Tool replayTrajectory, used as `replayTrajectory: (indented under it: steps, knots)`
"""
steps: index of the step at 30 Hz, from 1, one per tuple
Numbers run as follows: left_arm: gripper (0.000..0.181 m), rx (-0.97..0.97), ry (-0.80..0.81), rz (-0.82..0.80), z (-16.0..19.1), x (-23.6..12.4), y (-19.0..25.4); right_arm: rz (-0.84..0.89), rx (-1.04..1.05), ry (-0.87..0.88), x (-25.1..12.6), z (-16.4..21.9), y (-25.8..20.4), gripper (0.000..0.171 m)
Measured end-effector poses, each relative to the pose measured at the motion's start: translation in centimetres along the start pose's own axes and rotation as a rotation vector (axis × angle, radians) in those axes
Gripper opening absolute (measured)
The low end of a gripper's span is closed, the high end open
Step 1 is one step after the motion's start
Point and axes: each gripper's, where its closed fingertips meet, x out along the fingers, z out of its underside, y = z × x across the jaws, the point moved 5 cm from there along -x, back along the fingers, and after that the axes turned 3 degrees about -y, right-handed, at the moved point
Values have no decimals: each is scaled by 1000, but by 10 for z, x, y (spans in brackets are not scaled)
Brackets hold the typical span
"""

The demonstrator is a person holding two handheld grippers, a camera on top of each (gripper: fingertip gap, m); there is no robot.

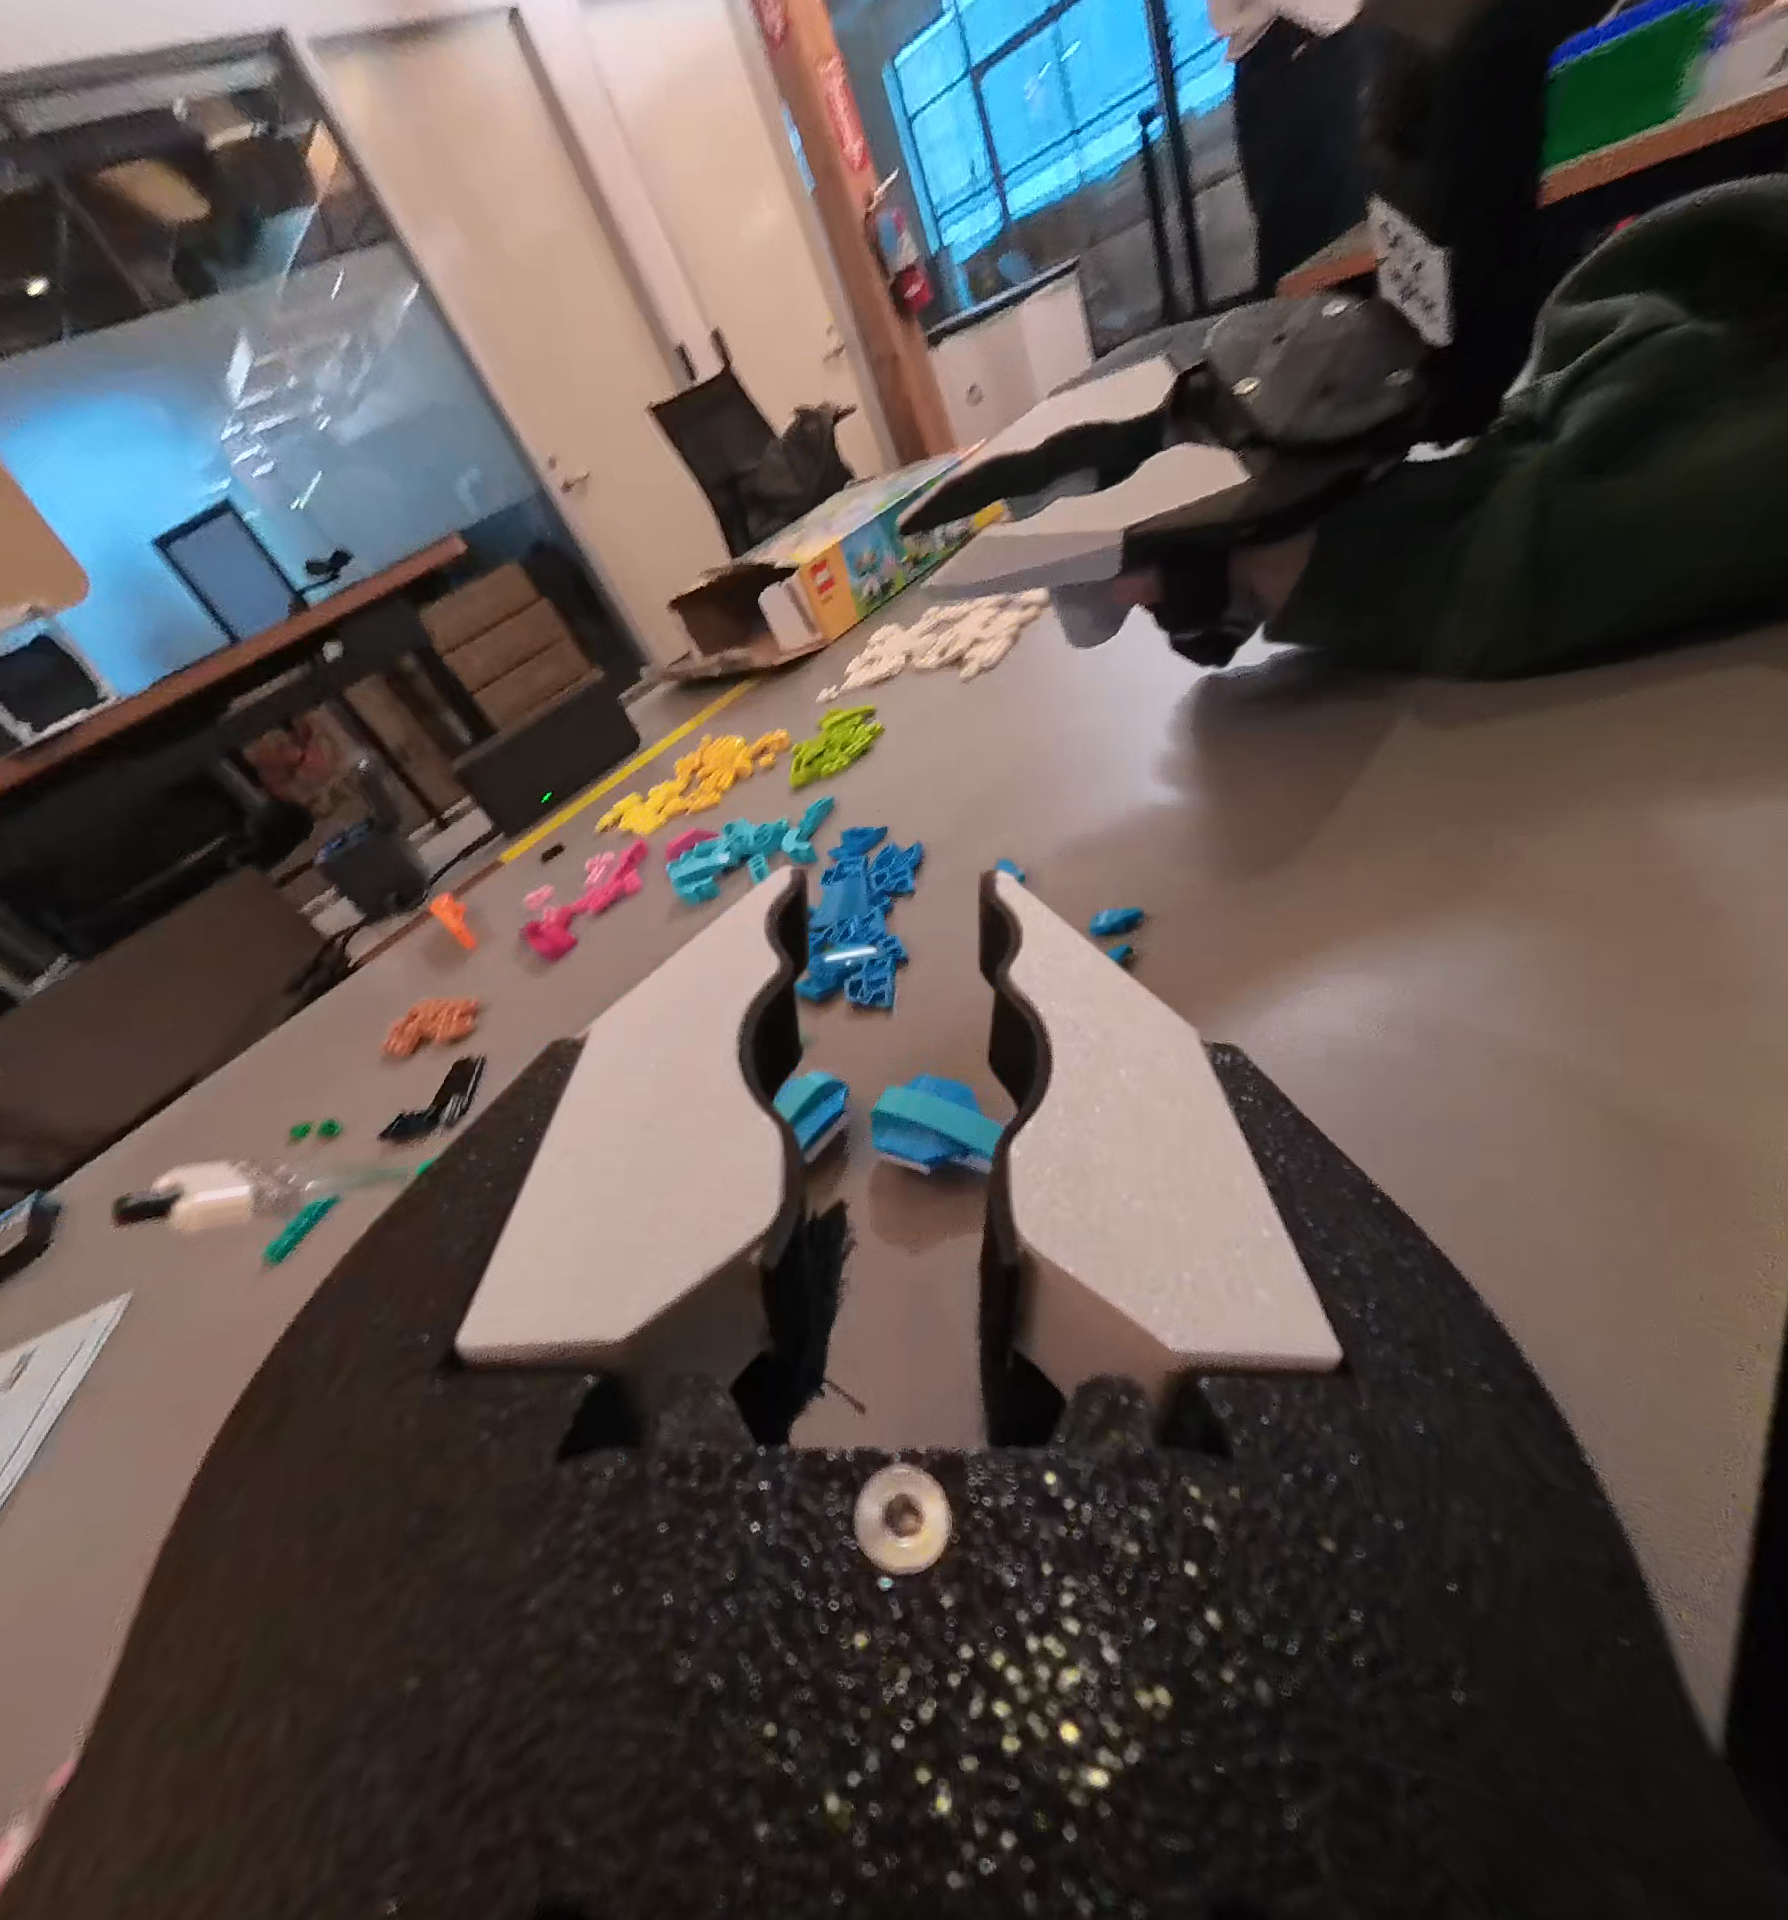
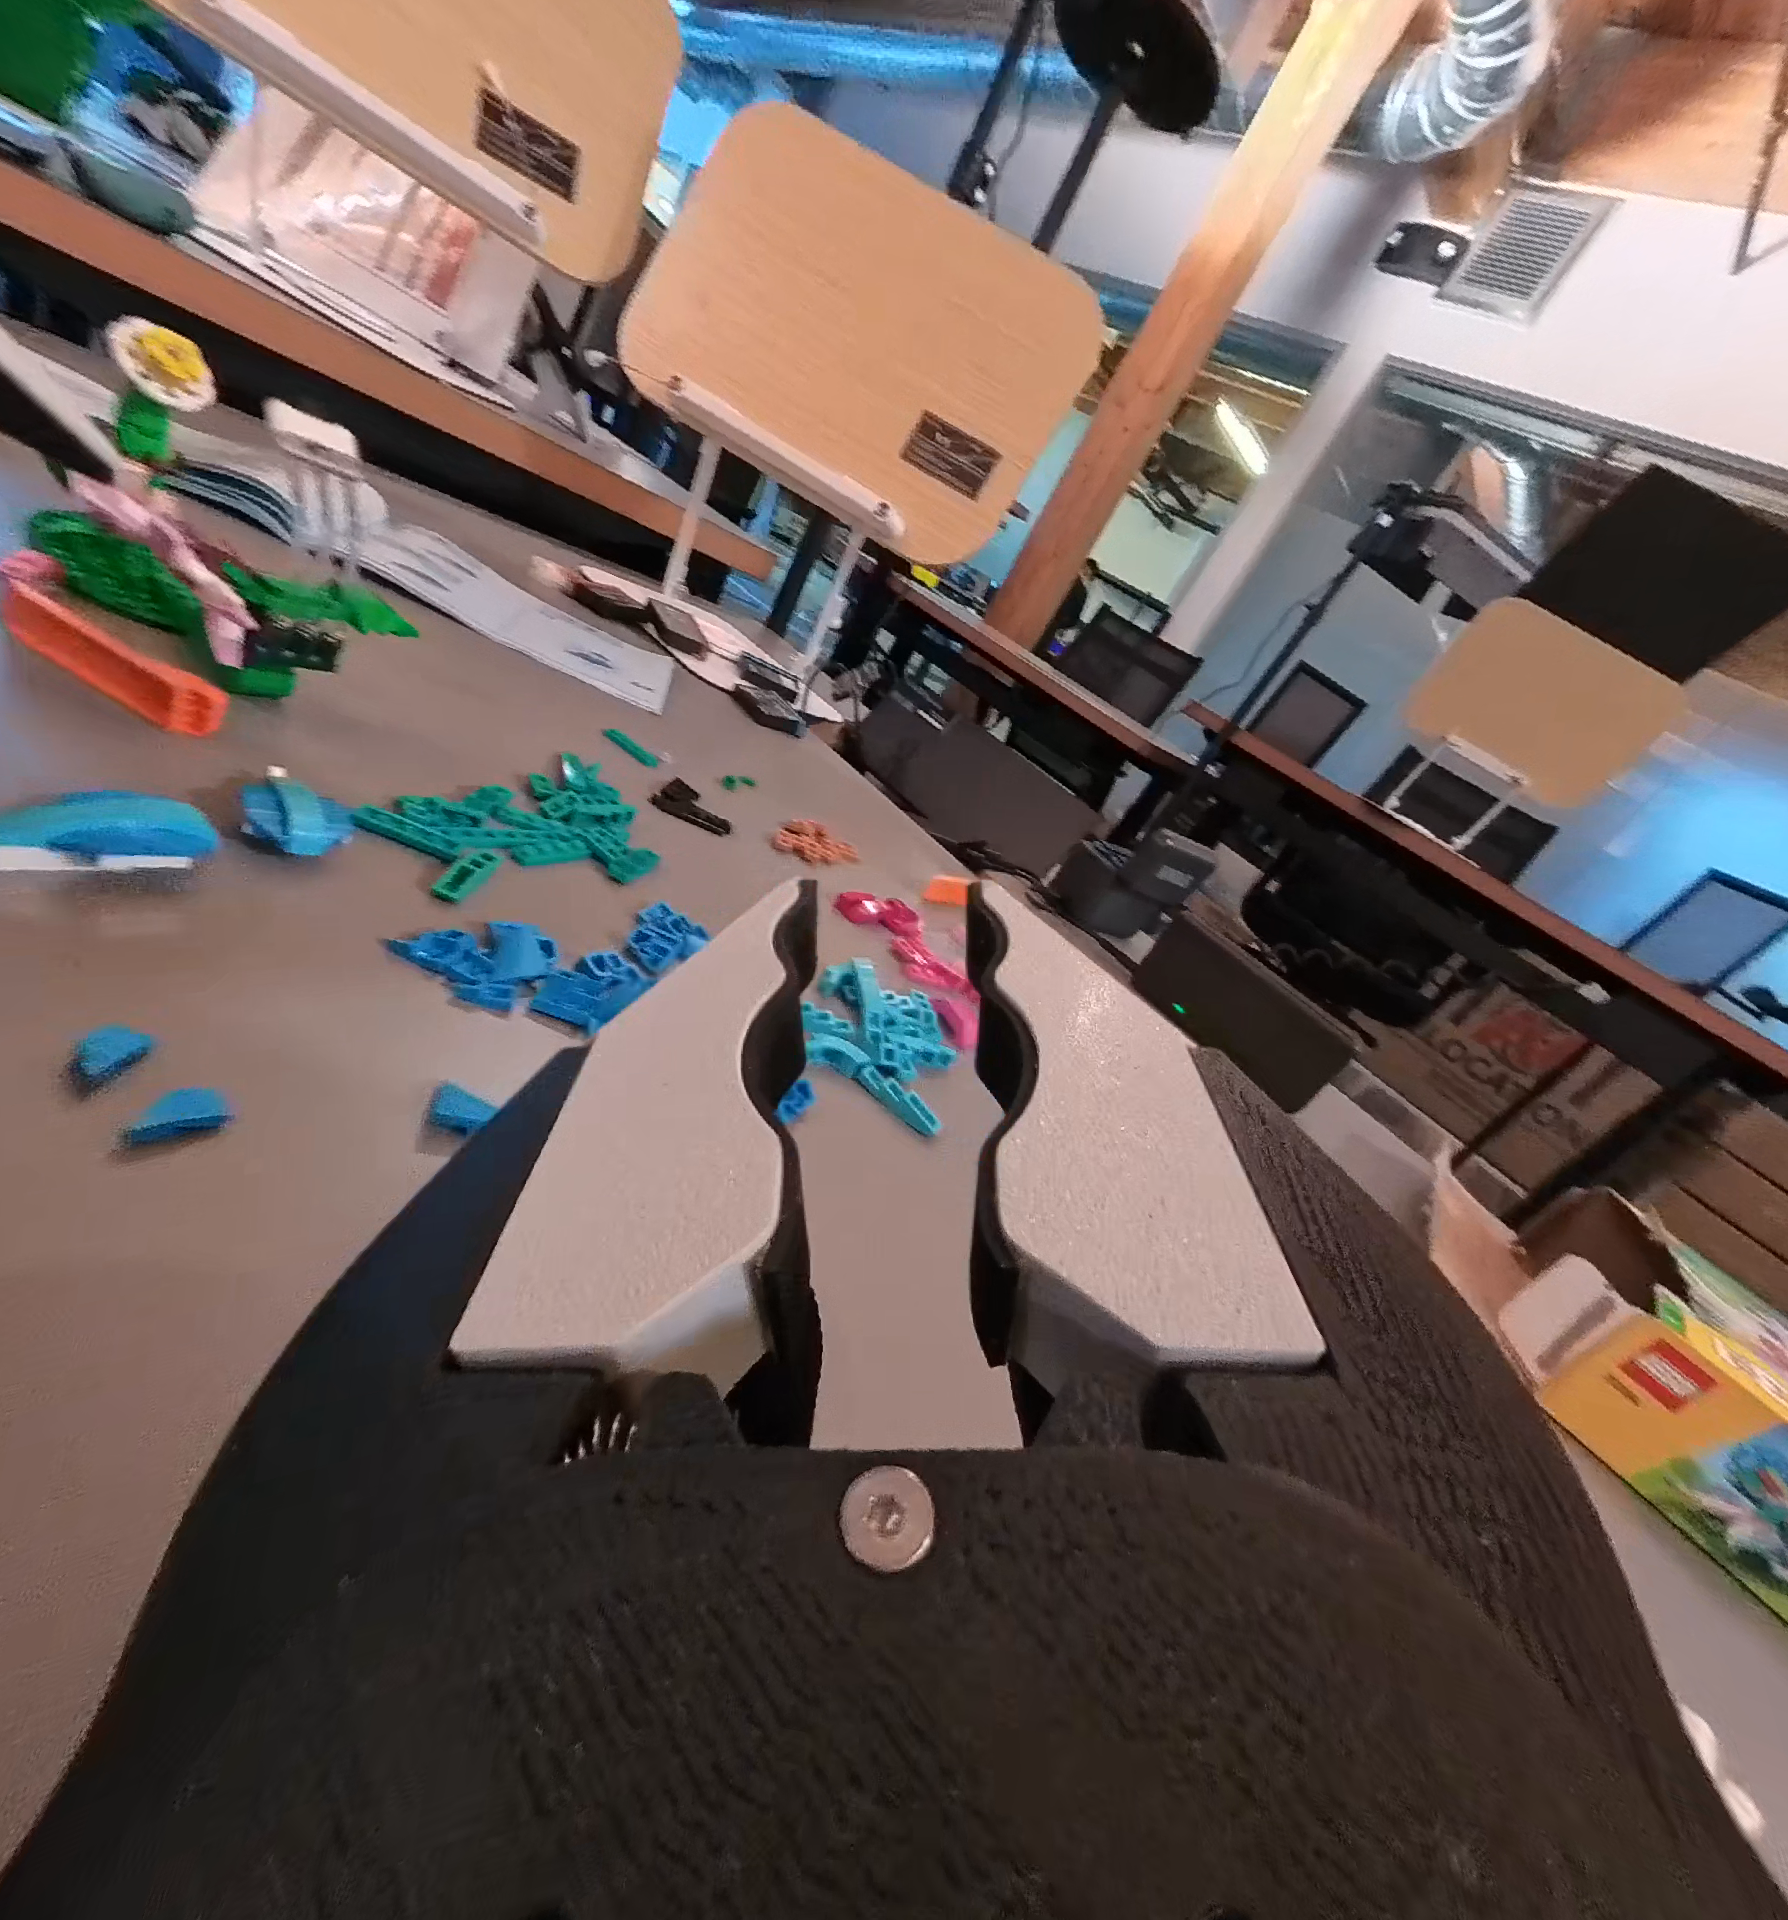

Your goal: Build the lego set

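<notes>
the left gripper [image 1: 890, 883] sits low over the grey surface [image 1: 1389, 1039], its fingers [image 1: 661, 1091] spread apart with nothing between them. just under the gap lie two small blue built pieces [image 1: 931, 1127], side by side on the surface and not touched by either finger. beyond the tips is a heap of blue bricks [image 1: 859, 930], then teal bricks [image 1: 739, 847], pink bricks [image 1: 583, 899], yellow bricks [image 1: 692, 784], lime bricks [image 1: 836, 743] and, farthest off, white bricks [image 1: 947, 639]. an opened lego box [image 1: 838, 582] lies near the far edge.

the right gripper [image 2: 890, 888] hangs above the same surface [image 2: 246, 1247], fingers [image 2: 651, 1122] also released and empty. through its gap you see a scatter of light teal bricks [image 2: 874, 1034] and pink bricks [image 2: 905, 940]. to the left are blue bricks [image 2: 557, 966], green-teal bricks [image 2: 526, 826], and a partly built blue and white model [image 2: 90, 836] with a smaller blue piece [image 2: 292, 816] just beside it. further back stands a green and pink flower build [image 2: 173, 561] next to an orange brick separator [image 2: 111, 660], with an open instruction booklet [image 2: 516, 613] behind. in the left wrist view the right gripper [image 1: 1025, 488] shows farther off, held by a person in a dark green sleeve [image 1: 1596, 447].
</notes>
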Motion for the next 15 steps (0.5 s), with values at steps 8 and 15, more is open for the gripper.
replayTrajectory:
  steps: [8, 15]
  knots:
    - [32, -35, 153, 54, -13, 3, -6, 84, -51, -90, 5, 11, 7, 26]
    - [33, -87, 188, 61, -14, -5, -9, 229, -95, -189, 5, 20, 21, 25]
